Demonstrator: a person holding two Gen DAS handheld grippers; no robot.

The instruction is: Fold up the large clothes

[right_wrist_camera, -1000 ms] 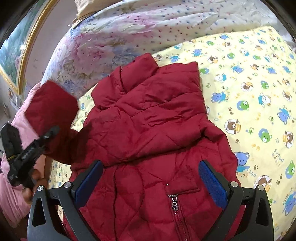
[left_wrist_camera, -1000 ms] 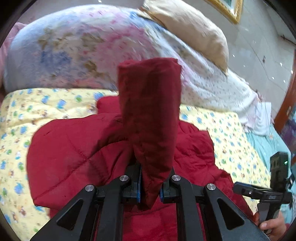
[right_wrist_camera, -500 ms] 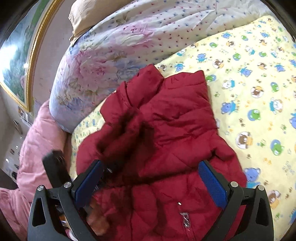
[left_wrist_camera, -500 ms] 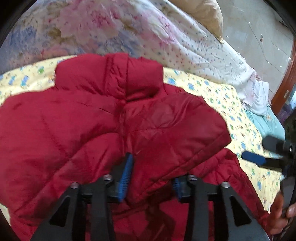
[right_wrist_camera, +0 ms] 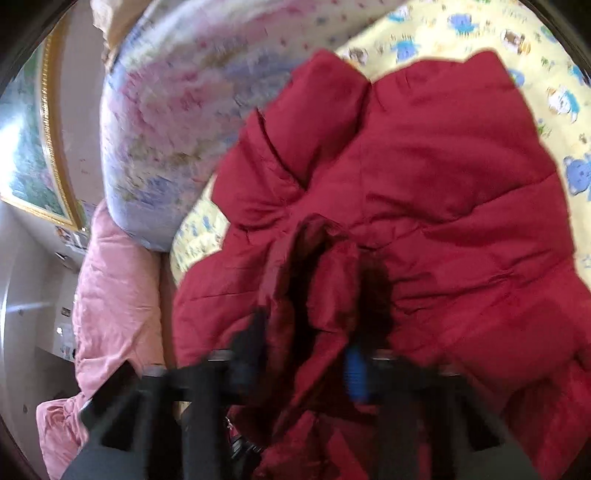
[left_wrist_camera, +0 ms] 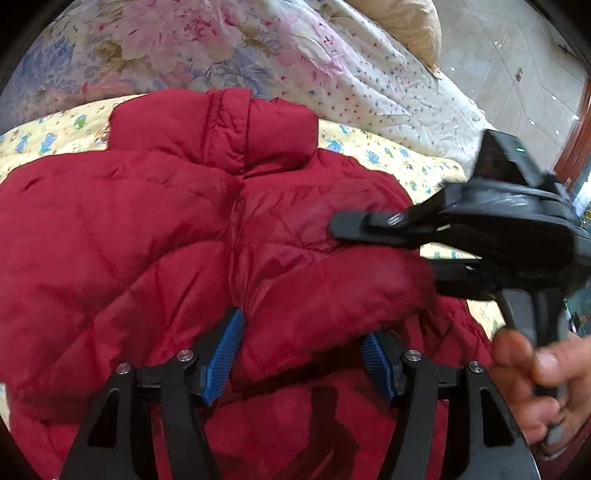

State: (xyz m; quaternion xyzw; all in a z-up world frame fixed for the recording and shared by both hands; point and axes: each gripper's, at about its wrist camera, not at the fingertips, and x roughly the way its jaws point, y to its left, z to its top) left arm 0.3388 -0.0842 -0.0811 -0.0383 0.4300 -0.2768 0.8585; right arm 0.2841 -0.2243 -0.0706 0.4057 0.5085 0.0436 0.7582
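Observation:
A red quilted jacket (left_wrist_camera: 147, 221) lies on the bed with its collar at the far side. One sleeve (left_wrist_camera: 332, 288) is folded across its front. My left gripper (left_wrist_camera: 299, 354) straddles that sleeve; its jaws are opening and the blue pads stand off the cloth. The right gripper's black finger (left_wrist_camera: 369, 225) reaches in from the right over the sleeve's end. In the blurred right wrist view my right gripper (right_wrist_camera: 303, 350) is closing, its fingers pinching the sleeve's cuff (right_wrist_camera: 325, 277) above the jacket (right_wrist_camera: 461, 184).
A yellow cartoon-print sheet (left_wrist_camera: 388, 155) covers the bed. A rolled floral quilt (left_wrist_camera: 221, 48) and a beige pillow (left_wrist_camera: 406, 26) lie beyond the collar. A pink blanket (right_wrist_camera: 114, 295) is at the left, below a framed picture (right_wrist_camera: 29, 155). A hand (left_wrist_camera: 535, 376) holds the right gripper's handle.
My left gripper brought the raised sleeve down across the jacket and opened off it. My right gripper, wide open before, swung over to the sleeve's end and closed on it.

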